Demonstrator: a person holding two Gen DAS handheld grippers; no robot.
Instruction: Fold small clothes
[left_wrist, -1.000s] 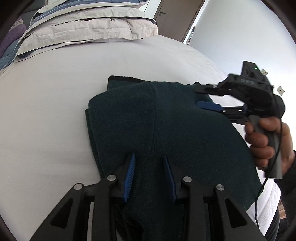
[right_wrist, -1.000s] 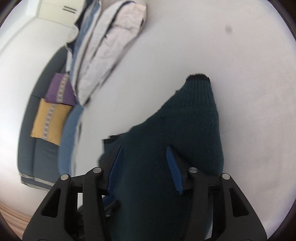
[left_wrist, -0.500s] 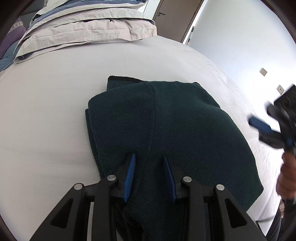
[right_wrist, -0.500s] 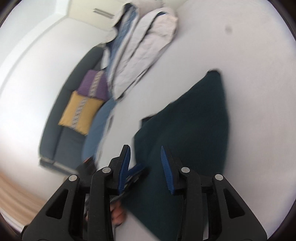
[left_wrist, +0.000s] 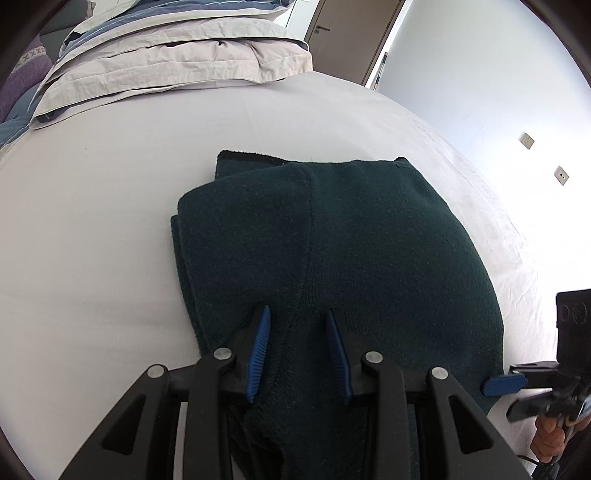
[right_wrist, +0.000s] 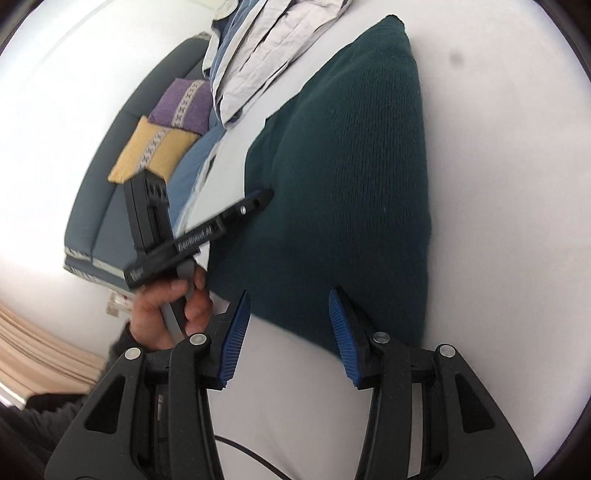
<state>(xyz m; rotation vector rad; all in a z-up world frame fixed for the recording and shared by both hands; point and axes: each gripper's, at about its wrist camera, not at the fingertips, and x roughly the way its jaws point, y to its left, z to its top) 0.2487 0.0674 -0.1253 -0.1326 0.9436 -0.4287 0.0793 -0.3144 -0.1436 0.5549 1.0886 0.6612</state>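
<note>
The dark green knitted garment (left_wrist: 332, 258) lies folded on the pale bed sheet (left_wrist: 92, 221), filling the centre of the left wrist frame and running from the upper right down to the lower middle of the right wrist frame, with a black-trimmed under-layer peeking out at its far edge. What has changed is the right gripper (right_wrist: 288, 332): a second ago it sat over the knit at the garment's far right, half a second ago it was swinging away as a blur at the right edge of the left wrist frame, and now it hangs over bare sheet just off the garment's near corner, its blue pads spread wide with nothing between them (its pad also pokes in at the lower right of the left wrist frame). The left gripper (left_wrist: 297, 350) has not shifted across the three moments; its pads stand apart on either side of a raised ridge of knit at the near edge, and whether they truly pinch that ridge I cannot tell. My reading is that one fold has just been laid down and released, so the right side is free to take a new hold for a further fold or smoothing. The pile of bedding (left_wrist: 166, 55) in the upper left stays well clear.
</note>
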